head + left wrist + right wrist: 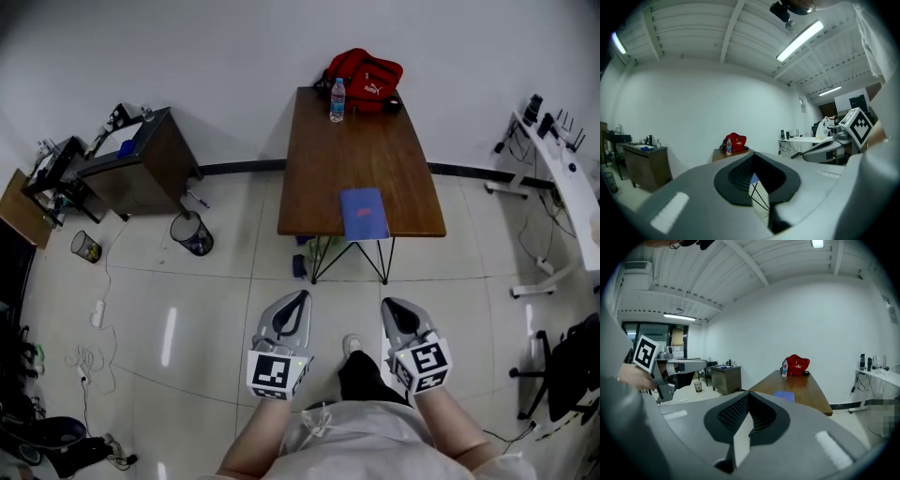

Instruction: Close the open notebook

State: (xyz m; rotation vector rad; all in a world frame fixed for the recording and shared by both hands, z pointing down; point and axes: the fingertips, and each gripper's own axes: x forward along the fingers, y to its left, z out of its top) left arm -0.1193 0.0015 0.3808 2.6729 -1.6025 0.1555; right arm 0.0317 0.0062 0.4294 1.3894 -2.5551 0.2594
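On the near end of the wooden table [328, 159], just short of its front edge, the blue notebook [364, 214] lies flat with its cover down, so the closing looks done. At the far end of the same top, well apart from it, stand a water bottle [337, 99] and a red bag [366, 71].

Both grippers are off the table, held low in front of the person above bare floor. The left gripper [300, 298] has its jaws clenched tip to tip with nothing between them, and the right gripper [390, 305] looks the same: tips together, empty.

The likeliest trouble I can judge is the cover. With nothing pressing on it, a stiff spine could let it lift or fall open again, and neither gripper is near enough to catch that. The second risk is the notebook's place: it sits so close to the front edge that a knock against the table, or a careless return reach with clenched jaws pushing rather than pressing, could slide it off onto the floor.
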